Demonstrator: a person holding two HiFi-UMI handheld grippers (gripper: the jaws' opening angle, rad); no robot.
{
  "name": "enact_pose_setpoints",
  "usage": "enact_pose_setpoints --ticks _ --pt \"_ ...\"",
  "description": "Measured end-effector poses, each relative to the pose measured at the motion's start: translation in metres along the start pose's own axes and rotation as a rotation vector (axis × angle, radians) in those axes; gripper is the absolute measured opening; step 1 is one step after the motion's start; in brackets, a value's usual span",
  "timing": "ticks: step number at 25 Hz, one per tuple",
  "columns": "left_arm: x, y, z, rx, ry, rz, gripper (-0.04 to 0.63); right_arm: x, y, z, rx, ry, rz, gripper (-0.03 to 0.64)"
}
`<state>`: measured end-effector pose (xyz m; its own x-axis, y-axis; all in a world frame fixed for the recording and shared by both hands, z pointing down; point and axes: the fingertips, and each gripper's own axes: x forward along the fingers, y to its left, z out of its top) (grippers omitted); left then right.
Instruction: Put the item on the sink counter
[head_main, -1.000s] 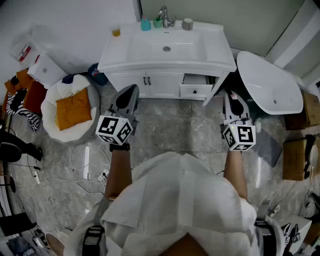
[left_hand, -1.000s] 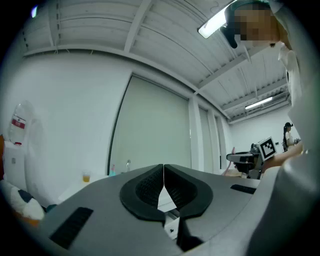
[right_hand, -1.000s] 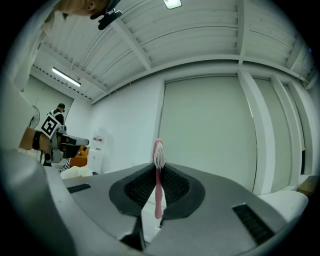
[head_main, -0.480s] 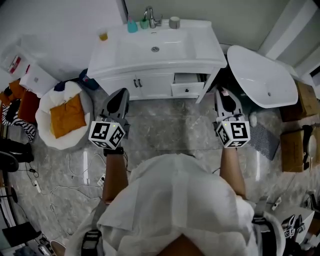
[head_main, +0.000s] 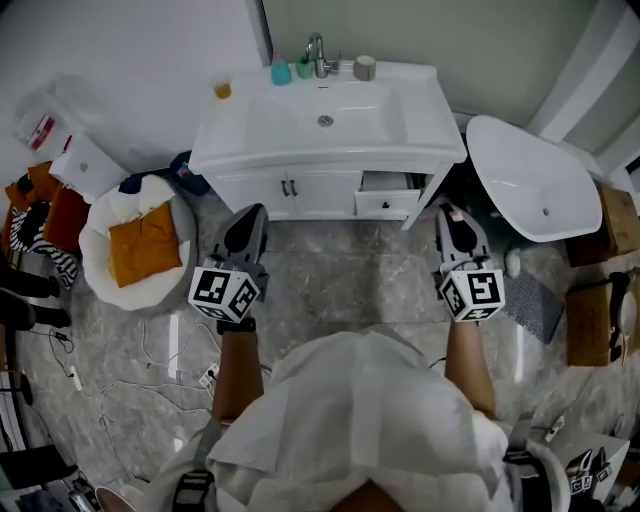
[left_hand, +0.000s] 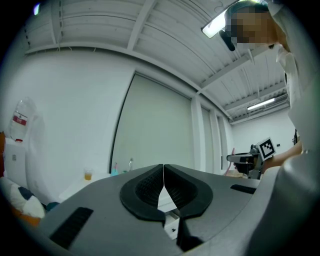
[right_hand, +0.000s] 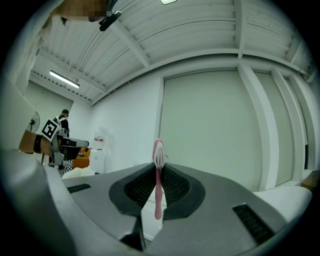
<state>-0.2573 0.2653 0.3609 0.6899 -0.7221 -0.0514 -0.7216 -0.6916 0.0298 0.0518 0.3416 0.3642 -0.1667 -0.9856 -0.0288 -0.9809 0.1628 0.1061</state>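
As gripper (right_hand: 158, 171) clamps, toothbrush (right_hand: 158, 192) upright, bristles (right_hand: 158, 153) uppermost

Toothbrush (right_hand: 158, 182) pink; sink counter (head_main: 435, 115) white; bottle (head_main: 281, 71) on counter teal; cushion (head_main: 145, 245) left of counter orange; floor (head_main: 350, 275) grey marbled.

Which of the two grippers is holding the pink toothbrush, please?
The right gripper: its jaws grip the pink toothbrush. The left gripper has its jaws shut together, with nothing between them.

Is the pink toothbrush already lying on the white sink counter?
No, the pink toothbrush stands clamped between the jaws of the right gripper, short of the white sink counter.
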Motion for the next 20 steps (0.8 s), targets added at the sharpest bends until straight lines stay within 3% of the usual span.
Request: enact_pose_setpoints --ticks 10,20 --pt "0.018 0.031 -0.018 -0.047 0.018 0.033 0.017 0.041 -0.005 -0.015 -0.011 0.042 0.025 0.029" --pt "0.118 0.061 -0.027 -0.044 0.048 0.048 0.017 0.134 -0.073 -0.029 0.019 0.048 0.034 0.029"
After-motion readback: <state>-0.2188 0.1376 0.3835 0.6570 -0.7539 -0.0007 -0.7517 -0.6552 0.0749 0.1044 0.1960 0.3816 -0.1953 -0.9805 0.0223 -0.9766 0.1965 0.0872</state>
